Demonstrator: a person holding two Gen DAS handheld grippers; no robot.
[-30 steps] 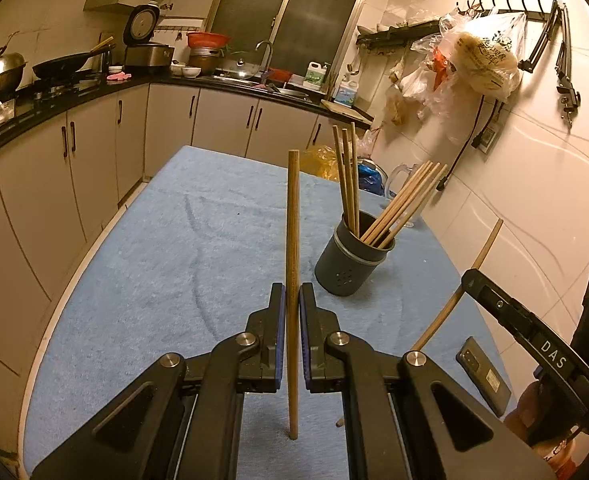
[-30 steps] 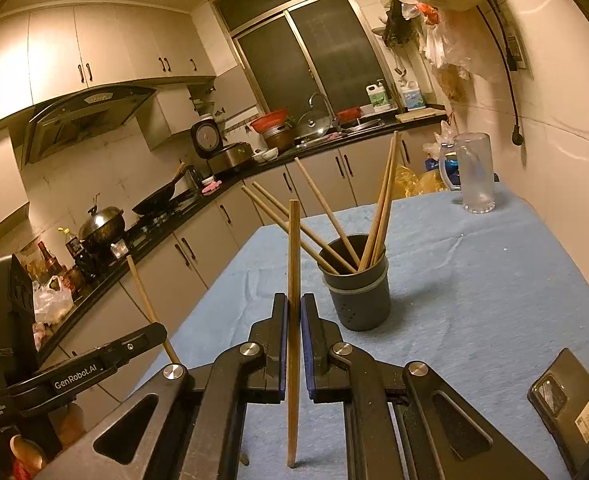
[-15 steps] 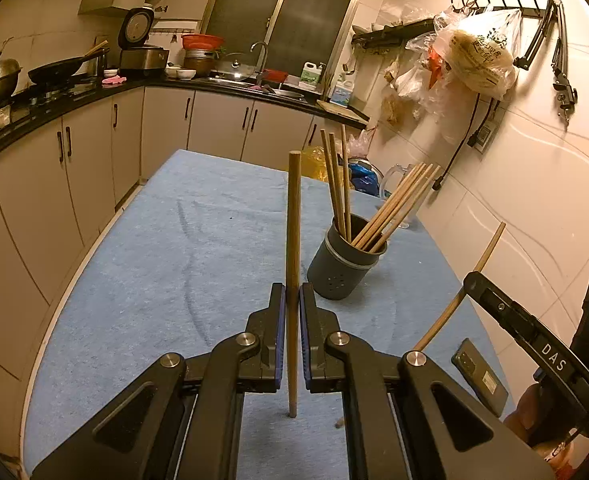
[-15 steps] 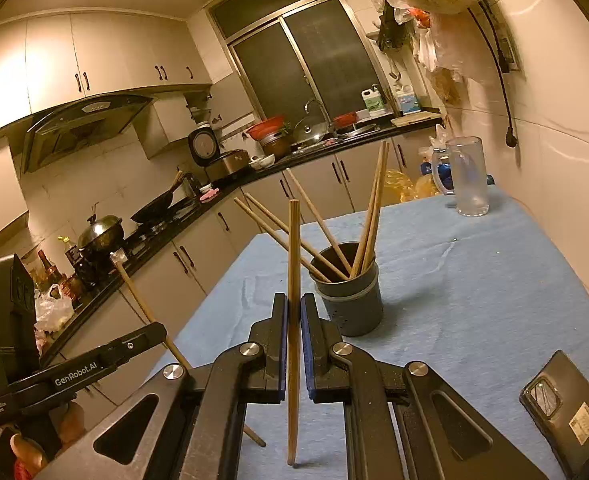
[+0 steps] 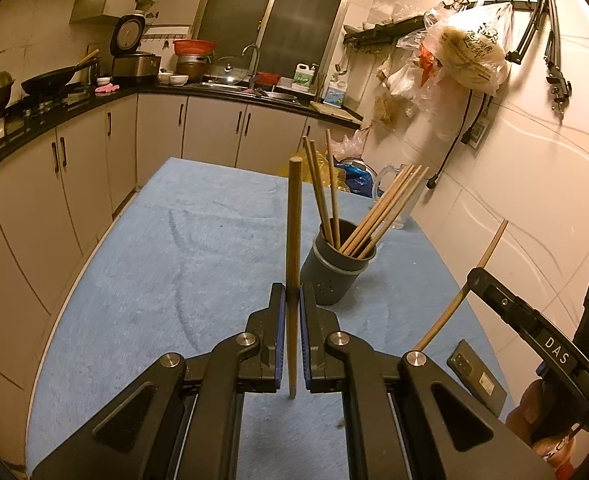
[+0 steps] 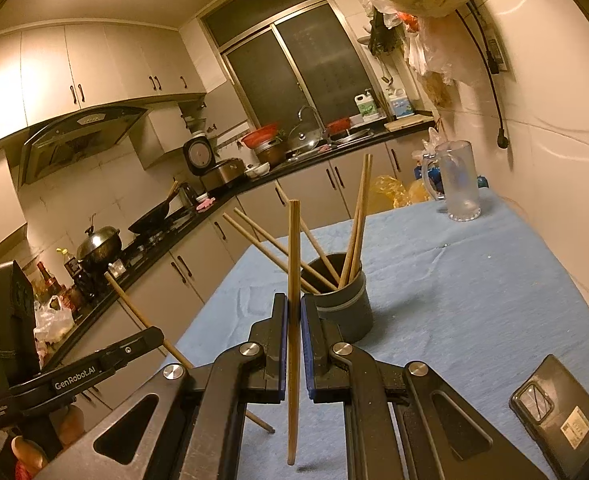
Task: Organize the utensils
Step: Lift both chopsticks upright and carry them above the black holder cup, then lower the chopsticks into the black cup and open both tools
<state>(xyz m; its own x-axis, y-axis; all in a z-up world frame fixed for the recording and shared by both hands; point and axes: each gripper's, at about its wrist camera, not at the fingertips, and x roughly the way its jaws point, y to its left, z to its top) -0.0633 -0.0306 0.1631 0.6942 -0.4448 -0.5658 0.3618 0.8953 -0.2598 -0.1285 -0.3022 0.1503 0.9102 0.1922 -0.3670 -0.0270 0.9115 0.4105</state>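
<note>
Your left claw [image 5: 290,312] is clamped on one upright chopstick [image 5: 293,240], just this side of the grey holder [image 5: 336,276]; your right claw [image 6: 293,316] grips a second chopstick [image 6: 293,280], also just before the holder; the holder stands on the blue tabletop [image 5: 154,260] with several chopsticks leaning inside.

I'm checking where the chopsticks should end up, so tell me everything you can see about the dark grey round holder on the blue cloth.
The dark grey round utensil holder is a squat cylindrical cup, plastic by its matte look, with a lighter band under its rim and small holes in its lower wall. It stands upright, open end up, on the blue cloth-covered table. Several light wooden chopsticks stand in it, leaning against its rim and fanning outward. Neither gripper touches it; it sits just beyond both sets of closed jaws.
</note>
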